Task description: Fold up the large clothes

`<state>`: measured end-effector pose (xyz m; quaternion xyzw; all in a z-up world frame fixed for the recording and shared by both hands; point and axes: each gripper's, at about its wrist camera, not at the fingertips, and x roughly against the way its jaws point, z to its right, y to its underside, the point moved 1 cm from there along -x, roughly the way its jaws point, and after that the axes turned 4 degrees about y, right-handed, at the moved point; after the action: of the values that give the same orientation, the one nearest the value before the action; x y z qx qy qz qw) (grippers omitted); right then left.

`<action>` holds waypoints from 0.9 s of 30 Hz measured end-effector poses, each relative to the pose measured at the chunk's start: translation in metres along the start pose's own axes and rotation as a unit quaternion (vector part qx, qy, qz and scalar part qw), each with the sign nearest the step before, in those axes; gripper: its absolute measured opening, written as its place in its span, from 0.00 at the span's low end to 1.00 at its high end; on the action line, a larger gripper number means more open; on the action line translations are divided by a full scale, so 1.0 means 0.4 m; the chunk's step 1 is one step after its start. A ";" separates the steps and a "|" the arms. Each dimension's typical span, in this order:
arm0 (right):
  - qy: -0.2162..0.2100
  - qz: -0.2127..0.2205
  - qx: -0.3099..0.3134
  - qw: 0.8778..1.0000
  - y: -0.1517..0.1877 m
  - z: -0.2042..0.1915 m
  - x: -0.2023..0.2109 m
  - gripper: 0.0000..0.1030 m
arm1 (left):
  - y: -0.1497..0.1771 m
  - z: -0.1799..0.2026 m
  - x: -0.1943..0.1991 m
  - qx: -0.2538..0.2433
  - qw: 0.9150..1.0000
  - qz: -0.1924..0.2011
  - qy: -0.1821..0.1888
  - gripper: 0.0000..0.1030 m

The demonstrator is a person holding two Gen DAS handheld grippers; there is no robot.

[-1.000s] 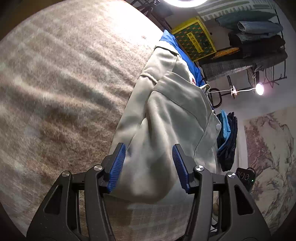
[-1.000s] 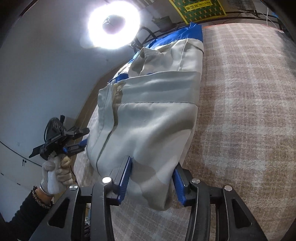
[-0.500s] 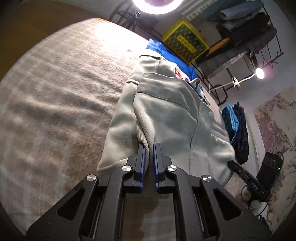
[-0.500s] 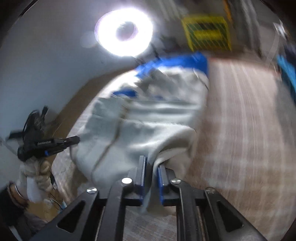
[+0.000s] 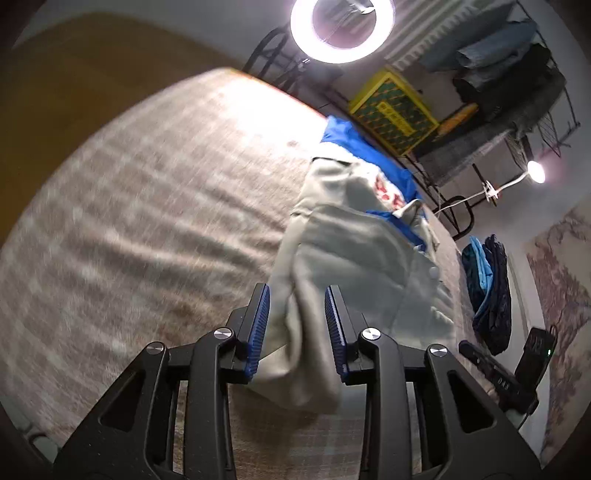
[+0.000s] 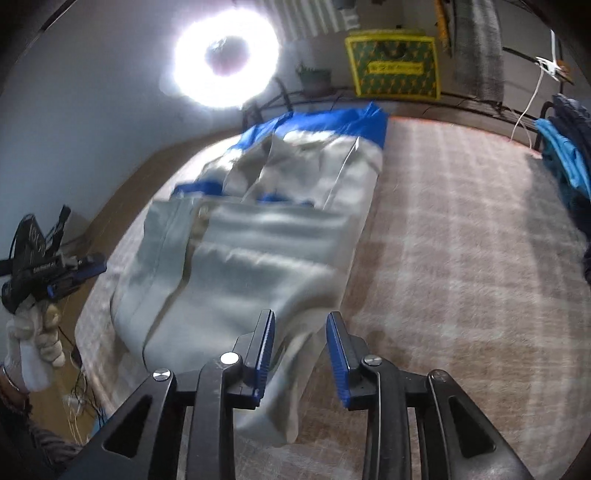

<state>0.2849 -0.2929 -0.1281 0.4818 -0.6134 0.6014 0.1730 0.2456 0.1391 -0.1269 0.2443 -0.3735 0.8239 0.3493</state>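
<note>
A large pale grey jacket with blue panels [image 5: 354, 258] lies folded lengthwise on a beige plaid blanket [image 5: 147, 229]. My left gripper [image 5: 297, 325] is open, its blue pads on either side of the jacket's near corner, which sags between them. In the right wrist view the same jacket [image 6: 266, 236] lies ahead. My right gripper [image 6: 301, 350] is open too, with the other near corner of cloth hanging loose between its pads. The left gripper [image 6: 55, 269], held by a gloved hand, shows at the left edge.
A ring light [image 5: 340, 29] glares at the far end. A yellow crate [image 5: 391, 110] and a rack of folded clothes [image 5: 509, 66] stand behind. A dark blue garment pile [image 5: 487, 295] lies at the blanket's right edge, by a black power strip [image 5: 532, 354].
Both grippers were open around the jacket's near corners, shut on them half a second ago, and have now opened again. The hem has dropped back and both views have tilted up.
</note>
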 end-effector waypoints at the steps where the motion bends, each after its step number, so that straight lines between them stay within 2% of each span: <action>1: 0.000 0.005 -0.004 1.000 -0.006 0.005 0.004 0.29 | -0.003 0.020 -0.003 -0.012 1.000 0.000 0.004 0.29; 4: -0.018 0.017 -0.011 1.000 -0.015 -0.008 0.005 0.30 | 0.004 0.089 -0.035 -0.045 0.999 -0.013 0.016 0.29; 9: -0.035 0.019 0.016 0.999 -0.048 -0.076 -0.033 0.30 | 0.012 0.173 -0.110 -0.065 0.997 -0.034 0.029 0.29; 12: -0.033 0.012 0.035 0.999 -0.070 -0.114 -0.071 0.29 | 0.000 0.205 -0.168 -0.086 0.996 -0.031 -0.006 0.29; 15: -0.028 -0.004 0.040 0.999 -0.086 -0.128 -0.121 0.29 | -0.009 0.165 -0.232 -0.051 0.996 -0.056 -0.036 0.29; 17: -0.018 -0.017 0.046 0.999 -0.088 -0.130 -0.160 0.29 | -0.008 0.117 -0.266 -0.014 0.997 -0.063 -0.030 0.30; 19: -0.010 -0.042 0.062 0.997 -0.077 -0.139 -0.212 0.28 | -0.003 0.119 -0.269 -0.030 0.997 -0.056 -0.031 0.30; 22: 0.005 -0.042 0.097 0.994 -0.073 -0.165 -0.213 0.30 | -0.012 0.139 -0.255 -0.059 0.996 -0.063 -0.038 0.30; 25: -0.031 -0.047 0.089 0.994 -0.091 -0.147 -0.184 0.37 | -0.048 0.145 -0.219 -0.069 0.996 -0.057 -0.022 0.30; 27: -0.049 -0.033 0.078 0.995 -0.109 -0.126 -0.150 0.42 | -0.081 0.140 -0.197 -0.059 0.997 -0.049 -0.002 0.30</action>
<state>0.3299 -0.2160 -0.1396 0.5426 -0.5562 0.6169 0.1249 0.3282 0.0795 -0.1311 0.2432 -0.4098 0.7819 0.4020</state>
